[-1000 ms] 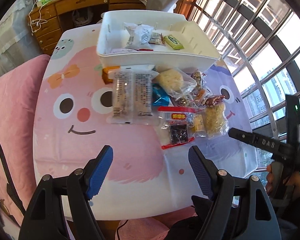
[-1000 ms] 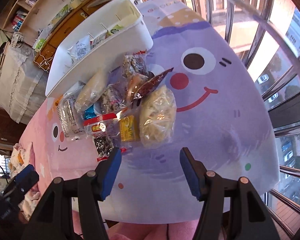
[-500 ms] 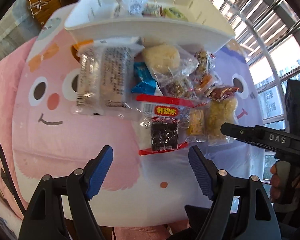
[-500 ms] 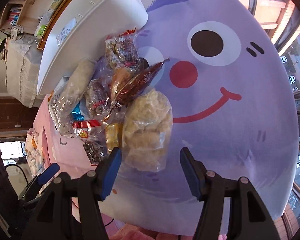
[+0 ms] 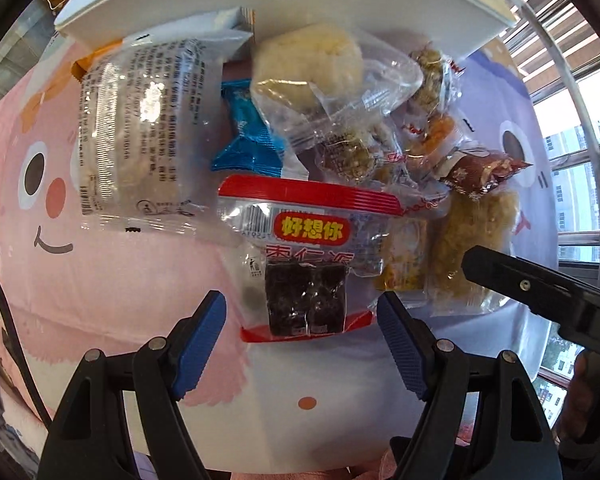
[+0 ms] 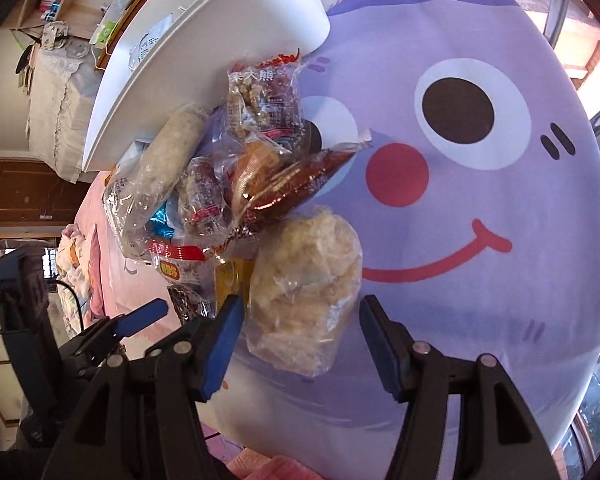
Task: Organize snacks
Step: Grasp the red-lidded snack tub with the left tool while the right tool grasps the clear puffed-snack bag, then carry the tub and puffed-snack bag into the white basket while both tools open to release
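Both grippers, left (image 5: 300, 320) and right (image 6: 298, 324), hang open over snack packets; next, each must lower and close.

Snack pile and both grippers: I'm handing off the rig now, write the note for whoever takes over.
Left gripper: open, nothing held, jaws either side of the red-edged date packet.
Right gripper: open, nothing held, jaws either side of the pale puffed-snack bag.
Pile: about ten packets lie heaped on the tablecloth against the white bin.
Done: at least one packet already lies in the bin.
Left: close on these two, move them to the bin, then clear the rest.
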A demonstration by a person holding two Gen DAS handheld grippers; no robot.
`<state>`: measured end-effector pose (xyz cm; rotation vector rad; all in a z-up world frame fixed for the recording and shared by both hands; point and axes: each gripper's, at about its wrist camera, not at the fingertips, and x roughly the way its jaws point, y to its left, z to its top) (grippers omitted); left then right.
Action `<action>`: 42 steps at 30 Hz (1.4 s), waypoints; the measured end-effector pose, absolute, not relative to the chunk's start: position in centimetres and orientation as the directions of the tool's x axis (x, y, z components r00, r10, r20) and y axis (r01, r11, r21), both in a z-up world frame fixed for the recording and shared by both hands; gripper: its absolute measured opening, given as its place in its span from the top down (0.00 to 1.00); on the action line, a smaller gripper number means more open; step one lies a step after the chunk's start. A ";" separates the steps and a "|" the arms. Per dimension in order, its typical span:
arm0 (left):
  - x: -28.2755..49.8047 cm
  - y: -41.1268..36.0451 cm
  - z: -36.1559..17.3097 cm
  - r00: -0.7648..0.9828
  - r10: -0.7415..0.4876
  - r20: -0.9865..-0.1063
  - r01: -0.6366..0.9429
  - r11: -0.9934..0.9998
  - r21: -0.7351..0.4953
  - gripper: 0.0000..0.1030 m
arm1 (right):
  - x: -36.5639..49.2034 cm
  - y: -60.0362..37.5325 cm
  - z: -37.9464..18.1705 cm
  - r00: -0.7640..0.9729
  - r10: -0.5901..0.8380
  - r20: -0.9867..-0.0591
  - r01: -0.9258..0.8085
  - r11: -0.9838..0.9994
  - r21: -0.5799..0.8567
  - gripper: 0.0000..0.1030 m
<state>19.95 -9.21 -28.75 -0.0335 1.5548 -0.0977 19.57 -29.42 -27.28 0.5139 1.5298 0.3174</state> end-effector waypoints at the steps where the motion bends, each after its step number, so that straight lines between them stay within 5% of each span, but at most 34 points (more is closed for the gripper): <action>1: 20.0 -9.4 -29.0 0.009 -0.079 -0.997 0.038 0.996 -0.079 0.25 | 19.9 -29.3 -27.3 0.030 0.507 -0.862 0.117 0.854 0.506 0.41; 5: 20.7 -10.0 -29.3 0.007 -0.066 -0.998 0.029 0.997 -0.066 0.26 | 20.2 -29.3 -27.4 0.023 0.513 -0.858 0.101 0.853 0.513 0.41; 19: 20.9 -9.4 -29.9 0.015 -0.073 -0.997 0.002 0.997 -0.073 0.60 | 20.5 -30.2 -27.9 0.010 0.522 -0.853 0.100 0.848 0.520 0.56; 42: 16.4 -4.1 -23.4 -0.013 -0.131 -0.991 0.003 0.991 -0.131 0.63 | 16.5 -32.5 -25.7 0.022 0.390 -0.921 0.203 0.900 0.386 0.64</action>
